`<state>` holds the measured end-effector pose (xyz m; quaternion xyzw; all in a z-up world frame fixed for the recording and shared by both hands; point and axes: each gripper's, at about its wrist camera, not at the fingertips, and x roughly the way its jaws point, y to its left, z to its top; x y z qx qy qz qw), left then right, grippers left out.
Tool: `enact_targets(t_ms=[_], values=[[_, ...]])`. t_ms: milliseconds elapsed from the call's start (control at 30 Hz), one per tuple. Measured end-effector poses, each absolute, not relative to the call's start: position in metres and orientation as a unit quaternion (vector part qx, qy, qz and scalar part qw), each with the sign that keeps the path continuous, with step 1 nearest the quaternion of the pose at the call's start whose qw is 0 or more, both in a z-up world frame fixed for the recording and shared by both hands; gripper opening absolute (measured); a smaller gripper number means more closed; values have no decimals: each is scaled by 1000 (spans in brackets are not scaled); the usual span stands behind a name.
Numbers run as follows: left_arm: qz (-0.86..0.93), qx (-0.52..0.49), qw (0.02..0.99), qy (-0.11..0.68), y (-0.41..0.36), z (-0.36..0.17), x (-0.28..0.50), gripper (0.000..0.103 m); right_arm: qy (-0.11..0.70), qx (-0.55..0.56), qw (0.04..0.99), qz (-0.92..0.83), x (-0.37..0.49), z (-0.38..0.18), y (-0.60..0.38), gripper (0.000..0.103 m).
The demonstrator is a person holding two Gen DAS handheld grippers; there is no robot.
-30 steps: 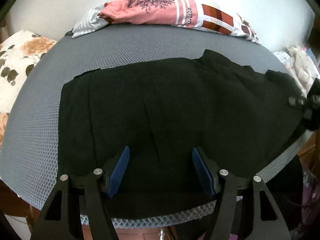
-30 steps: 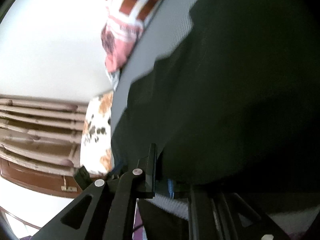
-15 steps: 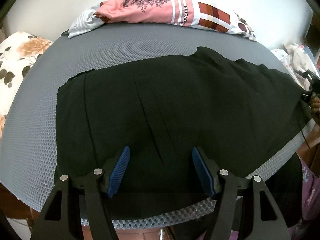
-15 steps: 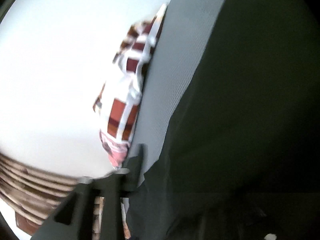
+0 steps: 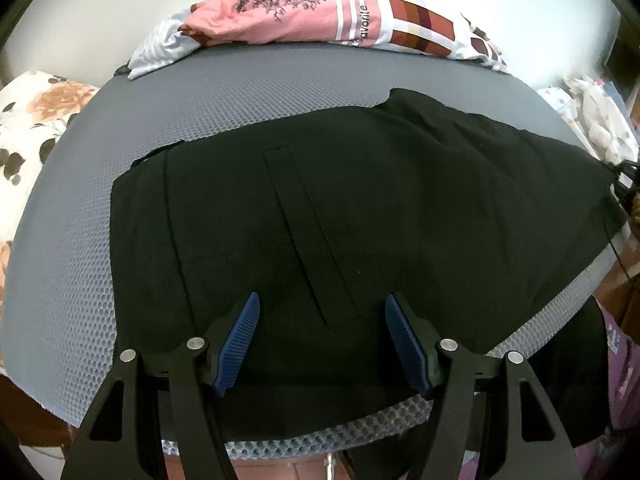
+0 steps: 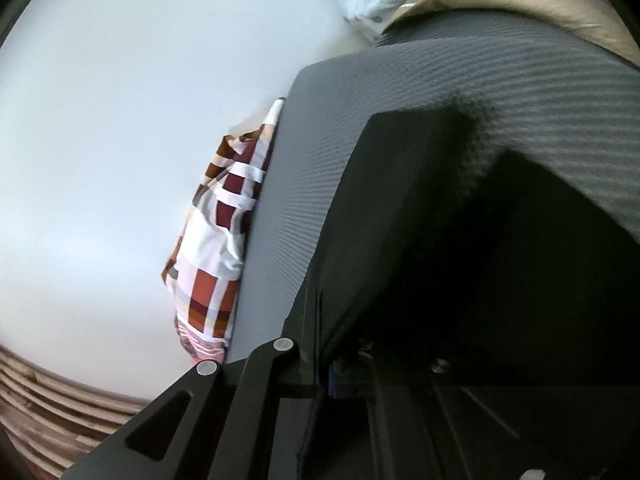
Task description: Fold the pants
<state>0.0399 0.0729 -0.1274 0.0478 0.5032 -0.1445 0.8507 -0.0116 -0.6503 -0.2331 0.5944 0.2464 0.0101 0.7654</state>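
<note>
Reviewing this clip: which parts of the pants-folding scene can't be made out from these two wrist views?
- Right tongs, right wrist view: the pads are lost in dark shadow against the black pants, so a grip on the fabric cannot be confirmed.
- Pants' near edge, left wrist view: covered by the open left tongs.
- Pants' right end, left wrist view: squeezed and distorted at the fisheye edge.
- Pink printed garment: cut off by the top edge.

Surface: we see a grey honeycomb-mesh pad (image 5: 60, 240) as the work surface | On it: we see black pants (image 5: 360, 220) spread flat across the middle, one end reaching the right edge | Far edge: we note a pile of pink and checked clothes (image 5: 320, 12) resting on the pad's rim
</note>
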Motion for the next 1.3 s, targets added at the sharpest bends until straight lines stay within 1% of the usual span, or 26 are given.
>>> enact_targets(t_ms=[100, 200, 300, 333, 367, 433, 600, 700, 767, 867, 1000, 1100, 1200, 1300], values=[[-152, 54, 846, 508, 76, -128, 42, 66, 238, 575, 783, 5, -40, -217, -642, 4], [-164, 57, 842, 511, 79, -127, 44, 66, 239, 579, 779, 4, -71, -221, -634, 4], [-174, 59, 841, 509, 81, -127, 46, 66, 276, 588, 760, -15, -83, -253, -633, 4], [-176, 59, 841, 509, 82, -128, 46, 66, 278, 605, 746, -19, -86, -267, -636, 4], [-177, 60, 840, 509, 83, -128, 47, 66, 272, 618, 737, -15, -87, -275, -638, 0], [-179, 65, 839, 510, 83, -128, 47, 66, 262, 620, 739, -8, -91, -275, -639, 0], [-184, 72, 836, 513, 82, -127, 49, 66, 236, 654, 719, 4, -99, -278, -653, 9], [-187, 72, 835, 512, 83, -127, 49, 66, 242, 644, 726, -12, -103, -275, -657, 10], [-185, 74, 835, 514, 83, -127, 50, 66, 256, 636, 728, -27, -102, -277, -656, 2], [-156, 83, 846, 503, 87, -114, 47, 66, 256, 629, 733, -31, -101, -277, -656, 2], [-124, -25, 875, 467, 140, -72, 35, 67, 263, 619, 739, -37, -101, -275, -655, 2], [-86, -81, 871, 477, 187, -61, 22, 67, 260, 623, 737, -37, -107, -277, -657, 1], [-75, -60, 851, 517, 203, -76, 9, 65, 251, 635, 730, -35, -115, -283, -658, 0], [-91, -54, 834, 542, 200, -95, 2, 65, 251, 637, 728, -38, -116, -283, -658, 0]])
